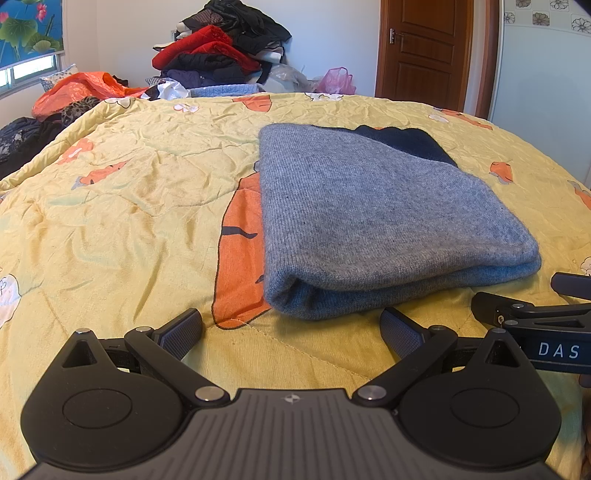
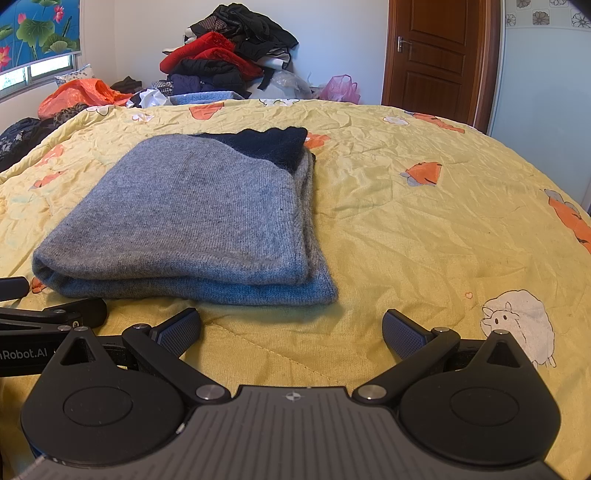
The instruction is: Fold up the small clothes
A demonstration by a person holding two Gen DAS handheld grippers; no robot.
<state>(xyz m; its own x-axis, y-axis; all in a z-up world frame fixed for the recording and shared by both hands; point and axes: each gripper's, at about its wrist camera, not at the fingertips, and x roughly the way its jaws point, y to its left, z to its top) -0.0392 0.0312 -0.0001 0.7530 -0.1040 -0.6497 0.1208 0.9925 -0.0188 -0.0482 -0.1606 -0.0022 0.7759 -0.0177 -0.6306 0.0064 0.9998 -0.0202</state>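
1. We see a bedroom: a bed under a yellow quilt (image 1: 122, 206) printed with orange carrots and white sheep, a brown wooden door (image 1: 424, 51) far right, a window with a lotus-print blind (image 1: 26, 29) far left.
2. The task item, a folded grey sweater (image 1: 369, 218), lies flat on the quilt. It sits near-centre, right of middle in the left wrist view and left of middle in the right wrist view. A dark navy part (image 2: 273, 144) shows at its far end.
3. The left gripper (image 1: 291, 328) hovers just short of the sweater's near folded edge, fingers spread wide, nothing between them.
4. The right gripper (image 2: 291, 328) is likewise spread wide and empty, near the sweater's near right corner, not touching it.
5. Each gripper shows at the edge of the other's view, so they are close side by side.
6. Containers: an orange plastic bag (image 1: 77, 92) far left and a pink plastic bag (image 1: 338, 81) far centre, beyond the bed; we cannot tell their contents.
7. A heap of clothes (image 1: 221, 44), red, black and dark blue, is piled against the far wall.
8. Writing: "DAS" on the right gripper's side in the left wrist view; "Robot.AI", cut off at the frame edge, on the left gripper's side in the right wrist view.
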